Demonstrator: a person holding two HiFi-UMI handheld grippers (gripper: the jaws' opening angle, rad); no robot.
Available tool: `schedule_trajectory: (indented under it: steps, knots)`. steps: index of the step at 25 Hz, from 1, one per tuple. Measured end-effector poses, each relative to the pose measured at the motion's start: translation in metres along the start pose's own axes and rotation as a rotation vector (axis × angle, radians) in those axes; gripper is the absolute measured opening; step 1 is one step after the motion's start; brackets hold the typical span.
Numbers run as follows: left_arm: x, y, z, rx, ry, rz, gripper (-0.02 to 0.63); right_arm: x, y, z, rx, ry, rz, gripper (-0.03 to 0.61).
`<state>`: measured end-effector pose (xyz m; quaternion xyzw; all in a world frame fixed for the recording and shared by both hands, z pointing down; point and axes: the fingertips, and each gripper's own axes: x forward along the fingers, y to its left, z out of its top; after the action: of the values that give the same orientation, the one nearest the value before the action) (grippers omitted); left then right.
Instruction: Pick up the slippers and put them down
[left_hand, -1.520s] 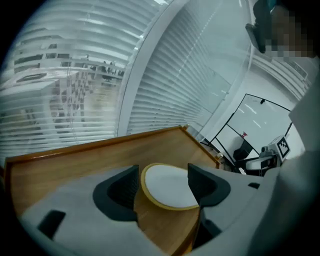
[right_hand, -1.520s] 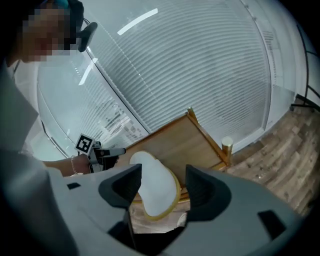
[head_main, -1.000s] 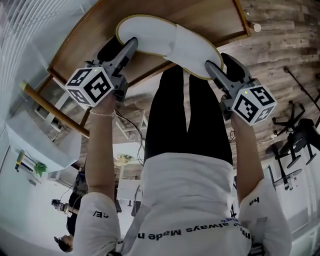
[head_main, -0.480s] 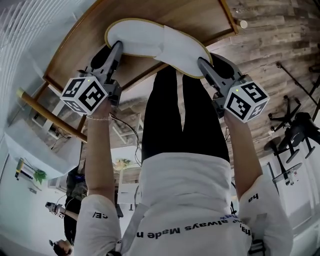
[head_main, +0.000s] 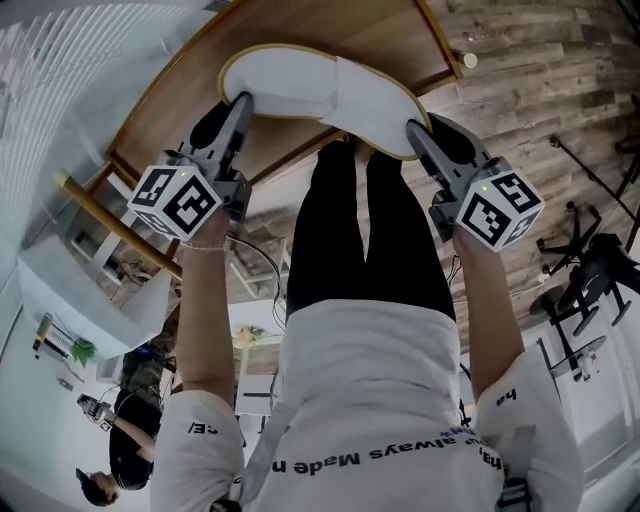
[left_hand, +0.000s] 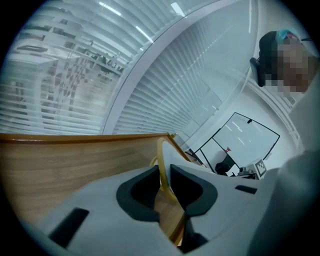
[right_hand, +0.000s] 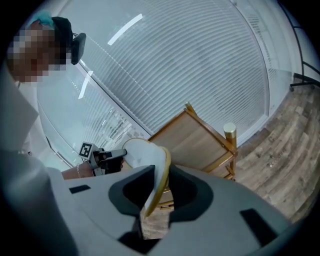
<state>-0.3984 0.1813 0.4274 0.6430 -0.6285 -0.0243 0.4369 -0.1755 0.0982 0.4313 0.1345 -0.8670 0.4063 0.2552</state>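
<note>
A white slipper (head_main: 320, 88) with yellow trim hangs over the wooden table (head_main: 190, 70), held by both ends. My left gripper (head_main: 240, 106) has the heel end; its jaws are closing, and the yellow rim (left_hand: 162, 170) is pinched between the pads. My right gripper (head_main: 414, 132) has the toe end; its jaws are also closing, with the slipper's edge (right_hand: 156, 172) pressed between them. In the right gripper view the left gripper (right_hand: 107, 156) shows at the slipper's far end. I cannot tell whether a second slipper lies under the first.
The table has a raised wooden rim and a gold-capped post (right_hand: 229, 131) at its corner. Wood-plank floor (head_main: 540, 90) lies to the right, with a chair base (head_main: 600, 270) on it. Window blinds (left_hand: 175, 85) stand behind the table. Another person (head_main: 110, 470) is at lower left.
Both grippers' jaws have narrowed onto the slipper's ends. The two grippers and the slipper have risen a little from the table top.
</note>
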Motion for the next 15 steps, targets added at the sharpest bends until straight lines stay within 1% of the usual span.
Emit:
schedule_trajectory:
  steps: [6,15]
  knots:
    - [-0.012,-0.025,0.034,0.049,-0.033,-0.012,0.067,-0.015,0.015,0.030,-0.042,-0.040,0.002,0.086]
    - [-0.038,-0.063,0.071,0.095,-0.070,-0.004,0.066,-0.043,0.044,0.062,-0.083,-0.062,0.014,0.086]
